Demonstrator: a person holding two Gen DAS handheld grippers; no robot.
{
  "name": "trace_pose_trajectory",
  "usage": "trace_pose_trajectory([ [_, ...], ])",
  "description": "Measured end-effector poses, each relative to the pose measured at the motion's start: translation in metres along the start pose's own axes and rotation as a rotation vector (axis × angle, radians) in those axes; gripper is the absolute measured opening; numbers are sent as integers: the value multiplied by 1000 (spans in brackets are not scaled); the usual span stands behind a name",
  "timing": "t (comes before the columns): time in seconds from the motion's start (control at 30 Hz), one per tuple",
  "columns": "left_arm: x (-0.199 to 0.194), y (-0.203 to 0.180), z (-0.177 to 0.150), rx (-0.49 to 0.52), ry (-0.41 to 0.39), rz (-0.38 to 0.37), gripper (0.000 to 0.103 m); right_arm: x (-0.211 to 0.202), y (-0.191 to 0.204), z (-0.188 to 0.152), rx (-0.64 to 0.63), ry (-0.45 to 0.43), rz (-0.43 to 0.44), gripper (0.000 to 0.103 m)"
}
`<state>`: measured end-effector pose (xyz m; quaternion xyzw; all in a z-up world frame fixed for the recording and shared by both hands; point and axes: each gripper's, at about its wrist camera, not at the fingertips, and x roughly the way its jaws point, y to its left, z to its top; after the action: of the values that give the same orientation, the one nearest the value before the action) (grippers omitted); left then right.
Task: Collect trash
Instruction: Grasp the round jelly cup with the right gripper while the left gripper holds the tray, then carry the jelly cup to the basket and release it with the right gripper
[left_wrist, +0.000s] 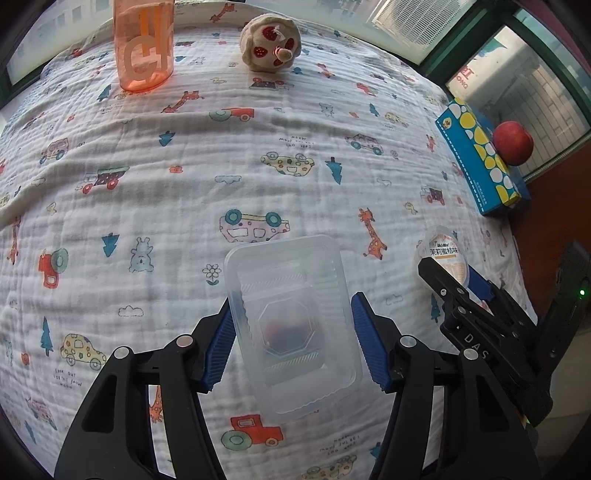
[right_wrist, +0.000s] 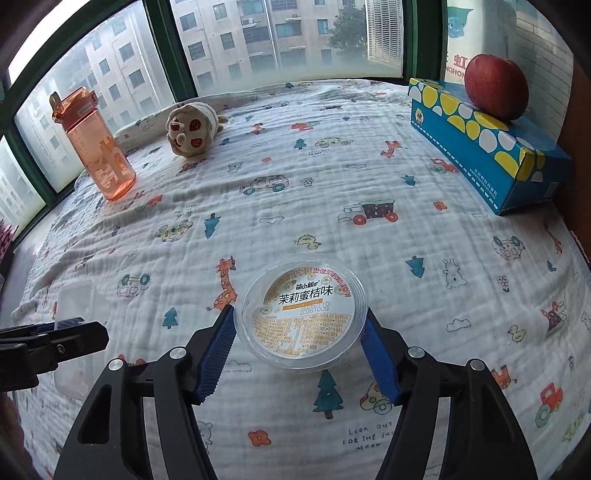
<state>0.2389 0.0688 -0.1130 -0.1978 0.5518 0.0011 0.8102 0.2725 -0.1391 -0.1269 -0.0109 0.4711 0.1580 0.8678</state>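
A clear rectangular plastic tray lies between the blue pads of my left gripper; the left pad touches its side, the right pad sits close beside it. A round clear cup with a printed lid sits between the pads of my right gripper, both pads against its rim. The cup also shows in the left wrist view inside the right gripper. The tray shows in the right wrist view behind the left gripper. Both items rest on the patterned blanket.
An orange water bottle and a plush toy stand at the far side by the window. A blue and yellow box with a red apple on it lies at the right edge.
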Motion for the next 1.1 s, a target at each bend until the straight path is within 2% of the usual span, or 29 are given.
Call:
trace_pose_trajectory([
  [0.27,-11,-16,-14,34,-6,-17,60,-43,-5,-23,-4,-28,-18,64],
  [0.67,-28,-54,-52,118,-2,-56,59,-120,-27,-66,47,-85,-61,64],
  [1.1,-43,-112,-95,235,11,-124,59,-194,-65,-117,130,-140,-142,64],
])
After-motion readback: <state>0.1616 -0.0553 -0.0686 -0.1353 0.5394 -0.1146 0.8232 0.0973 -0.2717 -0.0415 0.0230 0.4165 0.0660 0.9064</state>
